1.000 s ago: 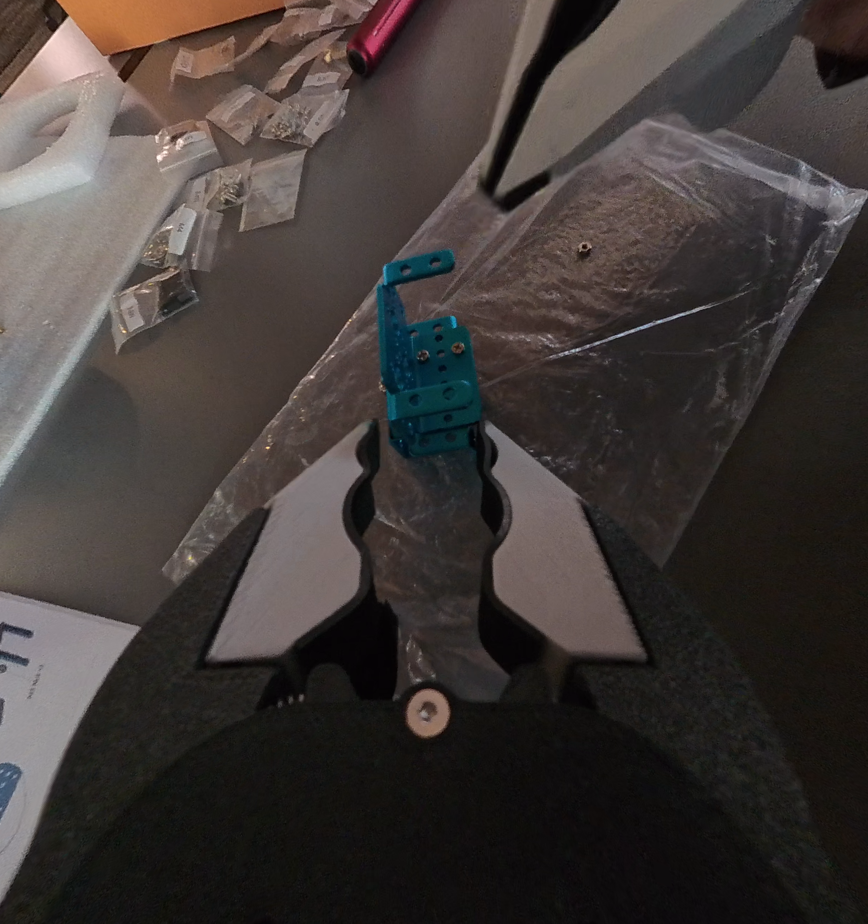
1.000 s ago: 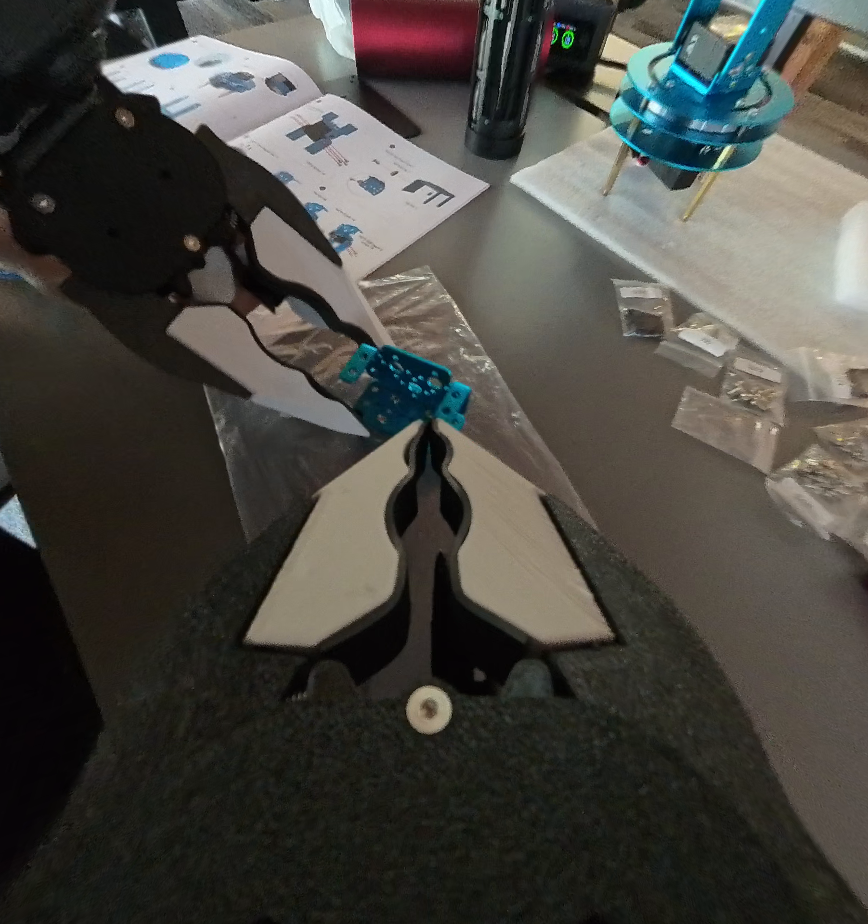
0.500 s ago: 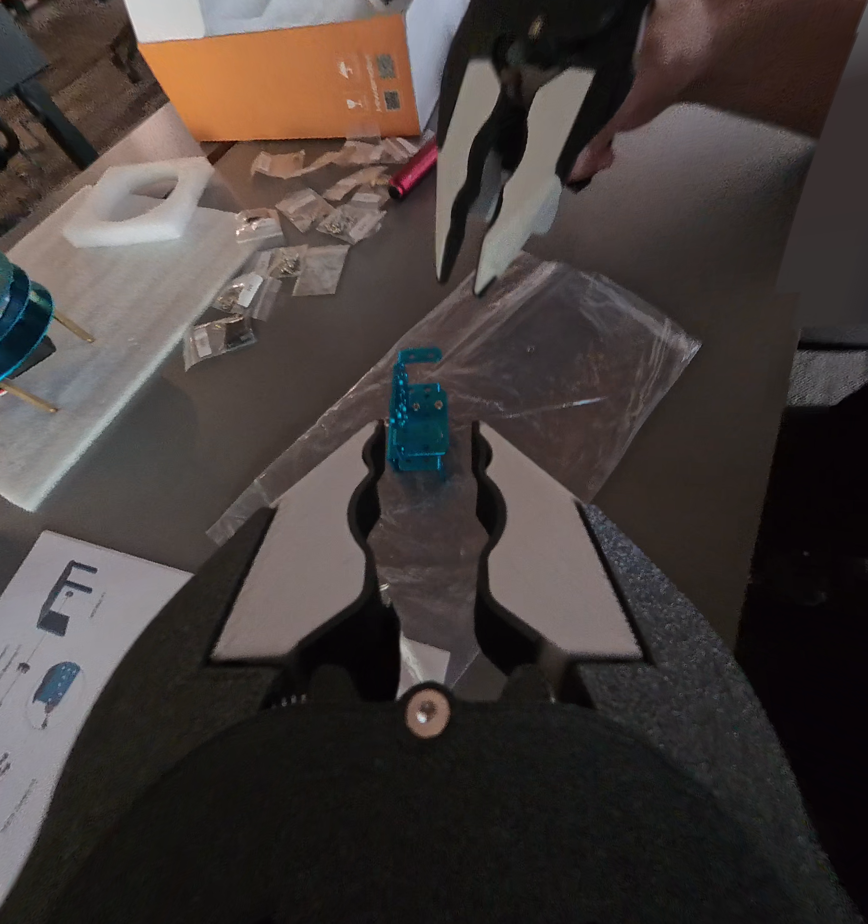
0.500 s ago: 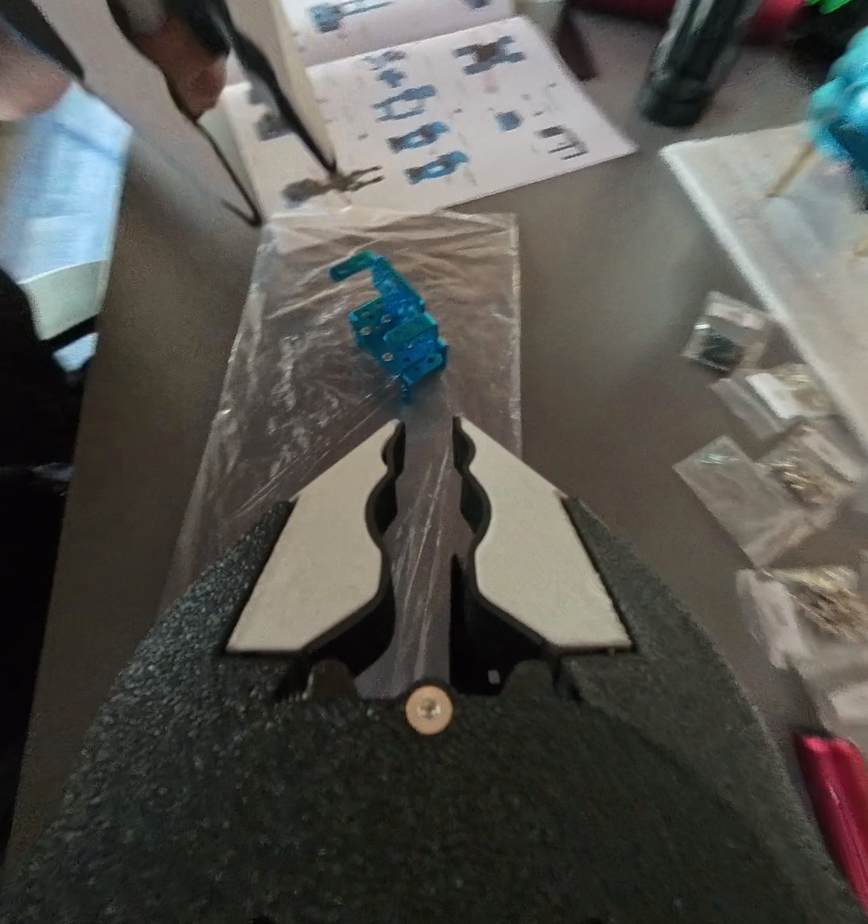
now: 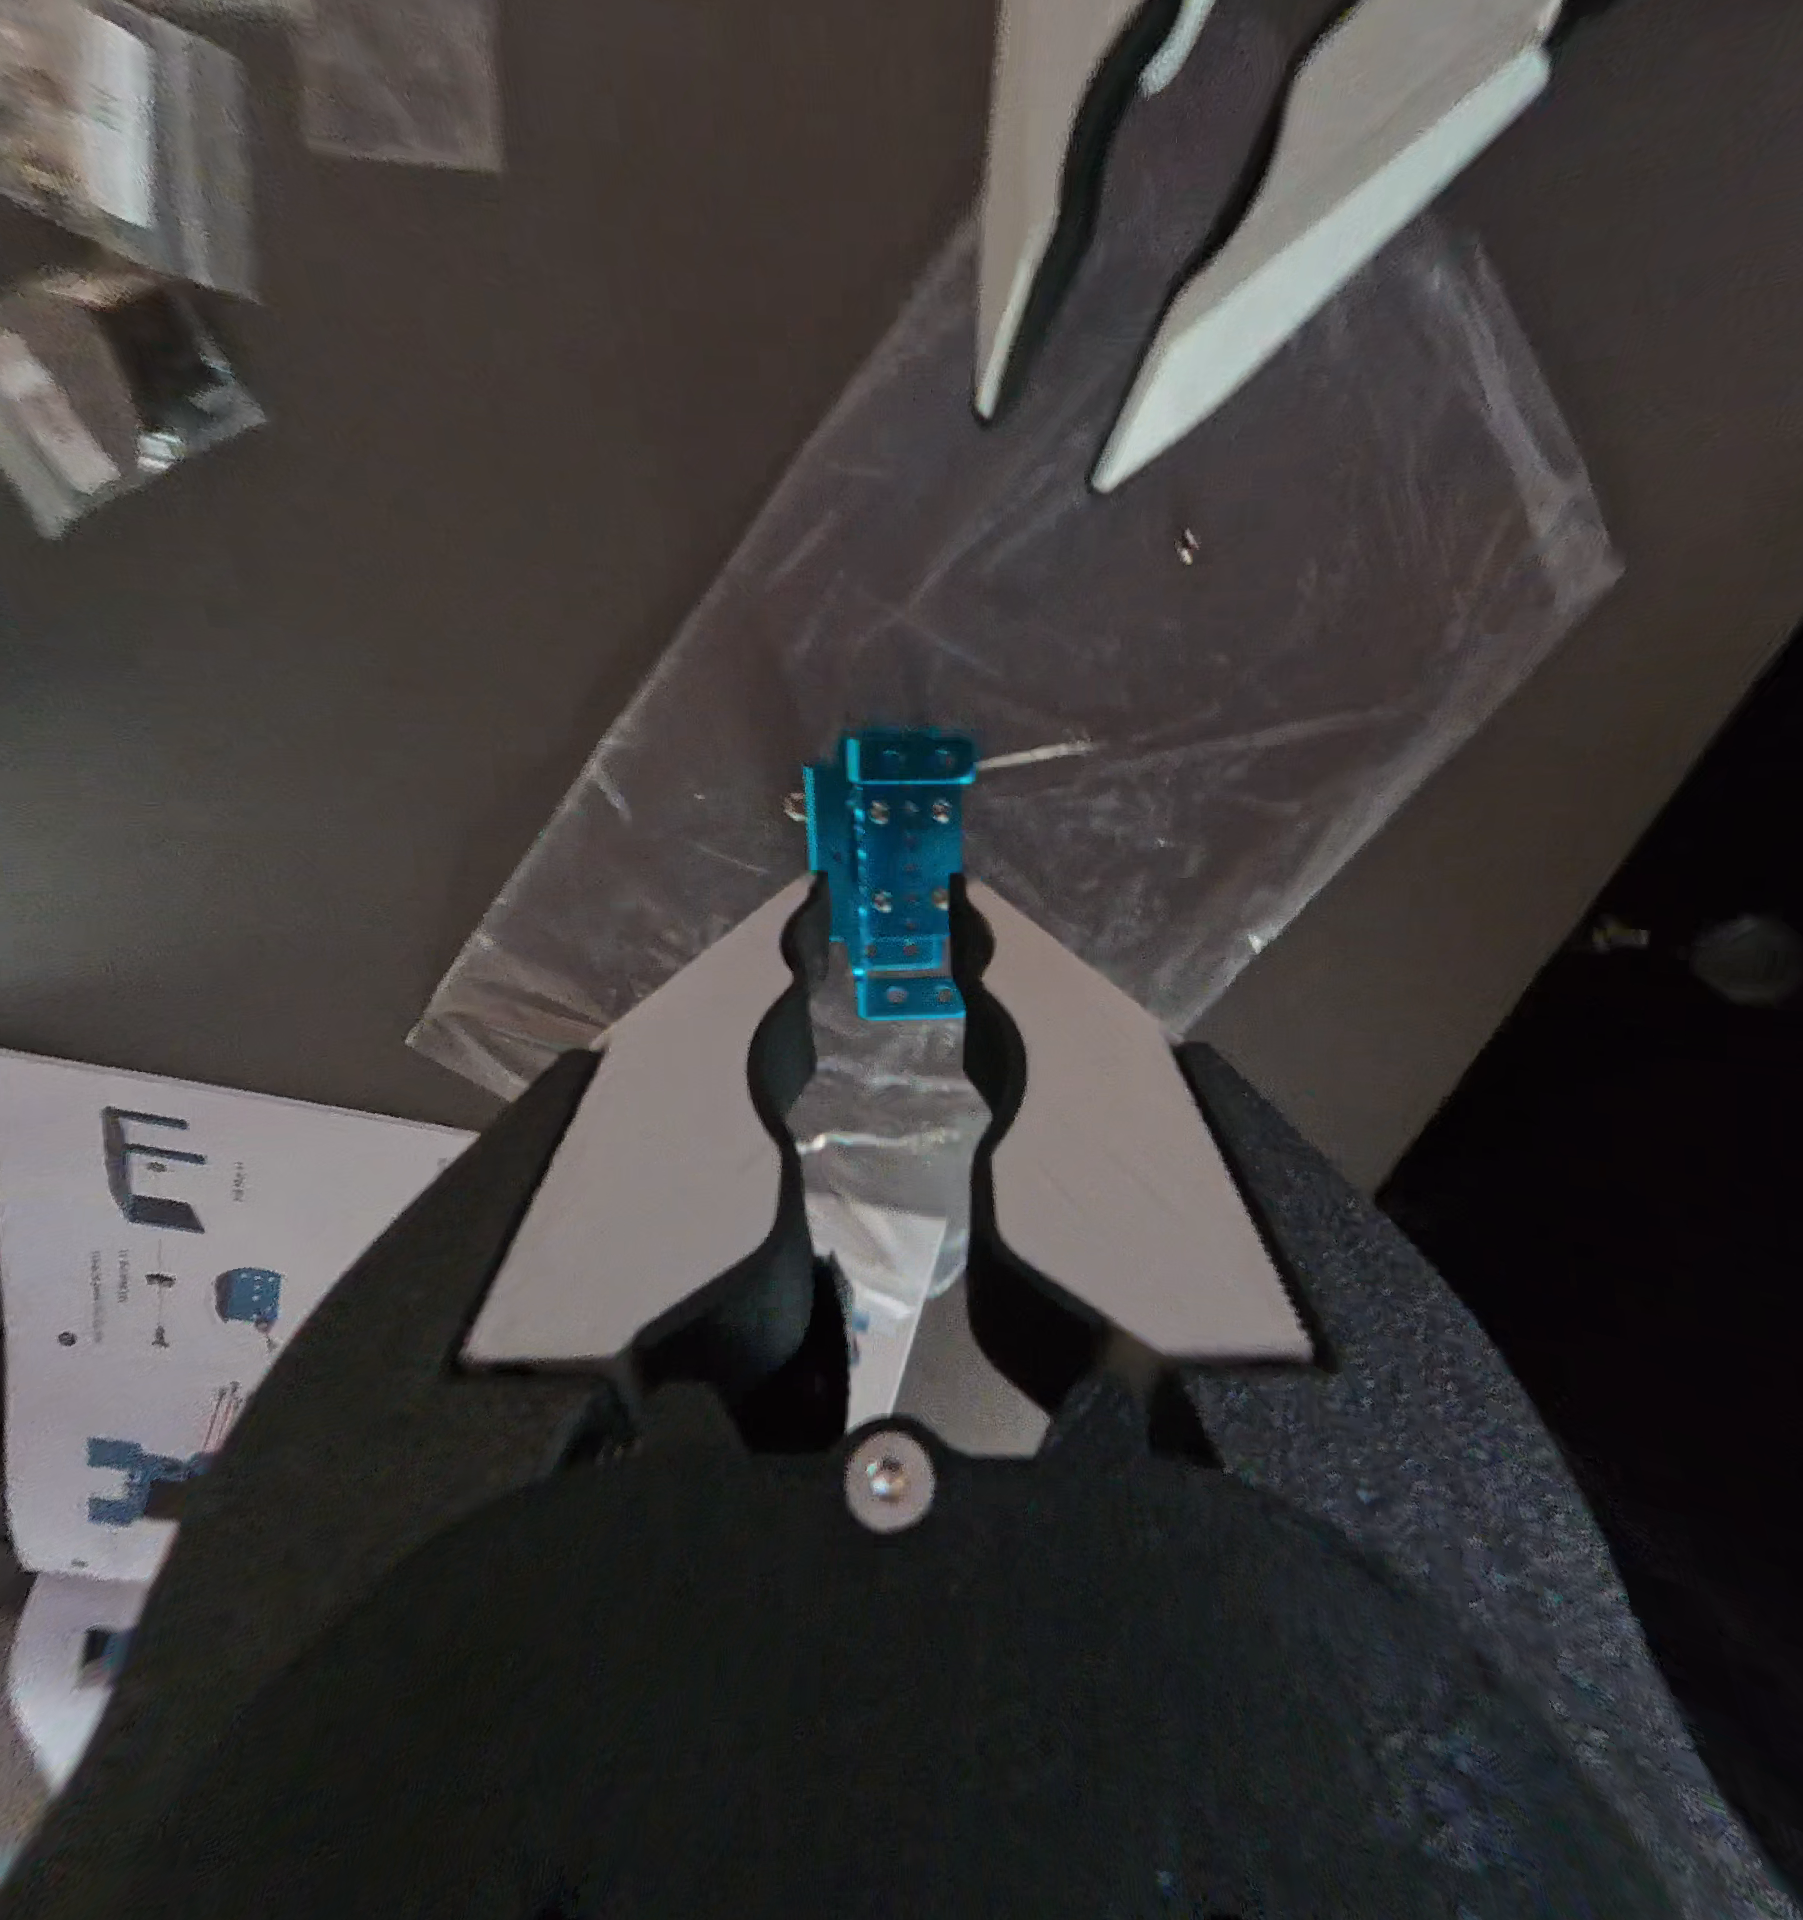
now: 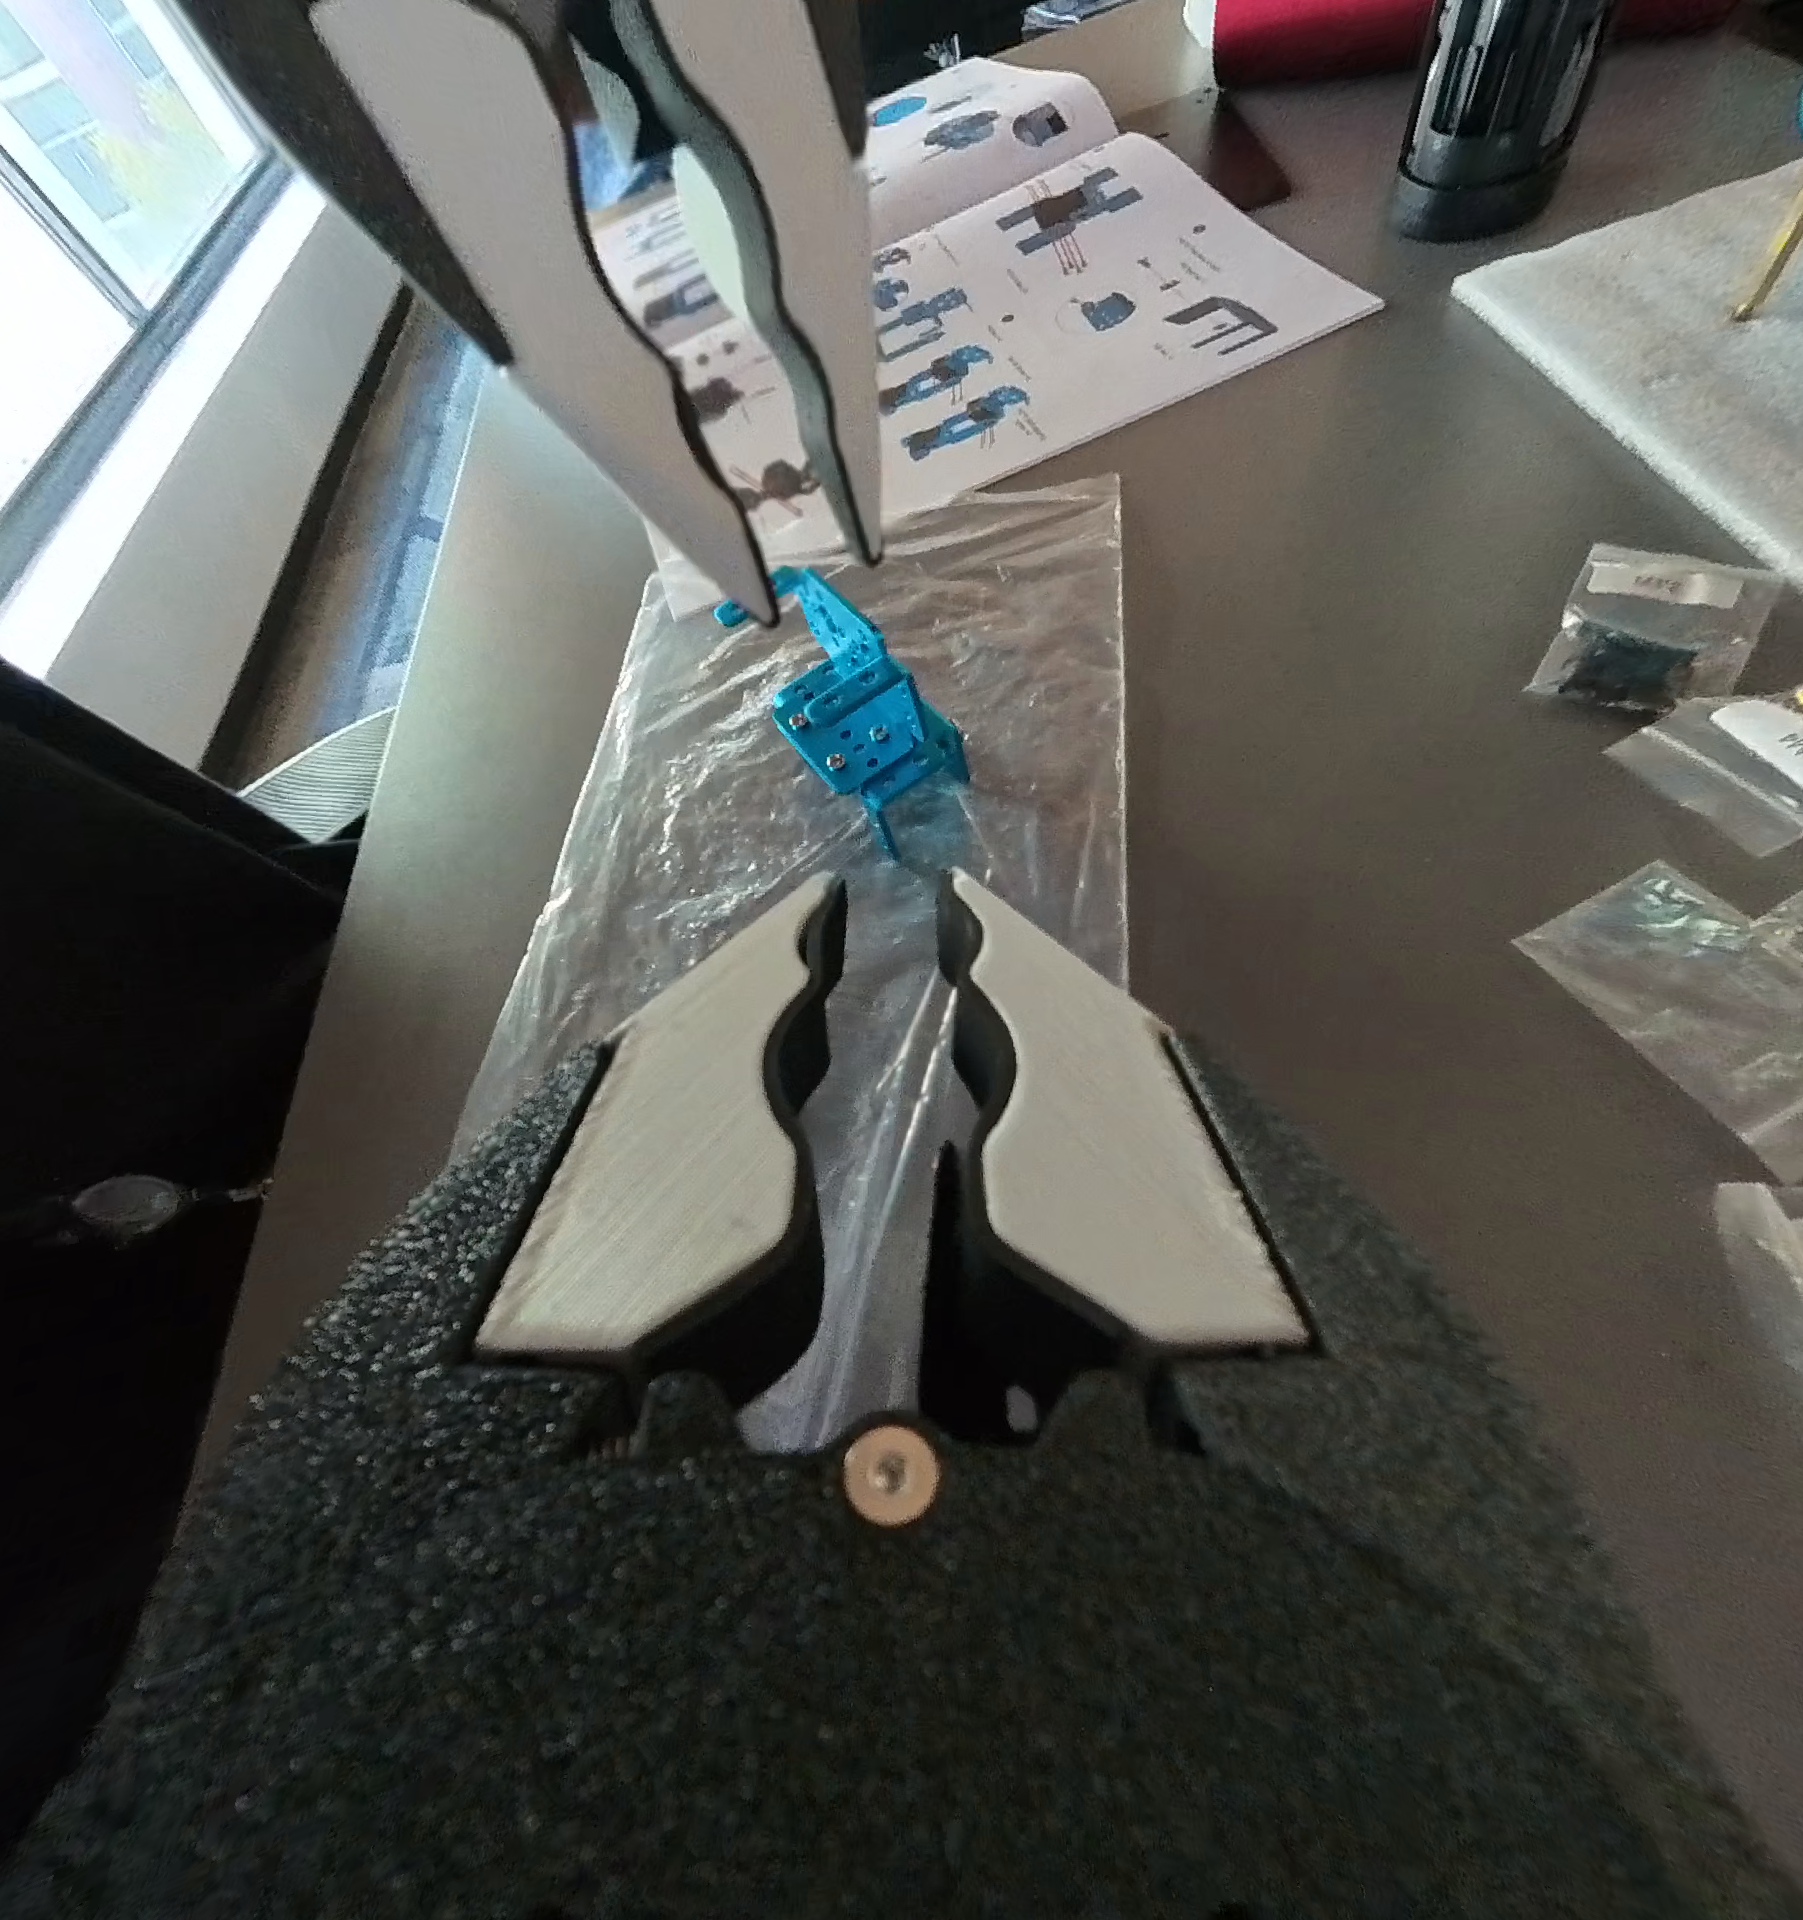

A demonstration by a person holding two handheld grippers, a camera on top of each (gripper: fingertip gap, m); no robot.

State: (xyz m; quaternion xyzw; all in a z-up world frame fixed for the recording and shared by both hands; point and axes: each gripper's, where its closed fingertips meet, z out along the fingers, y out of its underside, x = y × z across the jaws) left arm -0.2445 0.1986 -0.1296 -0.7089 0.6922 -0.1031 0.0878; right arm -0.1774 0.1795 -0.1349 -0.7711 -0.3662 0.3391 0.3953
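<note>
A blue perforated metal bracket assembly (image 5: 902,831) lies on a clear plastic bag (image 5: 1188,727) on the dark table. My left gripper (image 5: 889,883) is open, pointing down, with its tips on either side of the bracket. I cannot tell if they touch it. In the right wrist view the left gripper (image 6: 816,587) stands over the far end of the bracket (image 6: 855,727). My right gripper (image 6: 894,883) is slightly open and empty, just short of the bracket's near end above the bag (image 6: 1032,644). It also shows in the left wrist view (image 5: 1044,442).
A small loose screw (image 5: 1186,542) lies on the bag. An open instruction booklet (image 6: 1084,260) lies beyond it. Several small bags of hardware (image 6: 1655,644) lie to the right, with a white foam sheet (image 6: 1707,343) and a black cylinder (image 6: 1489,114) behind. The table edge runs along the left. Left tips to right tips: about 8 cm.
My left gripper has come down closer over the bracket and its fingers have narrowed around it. My right gripper has drawn back from the bracket and opened slightly.
</note>
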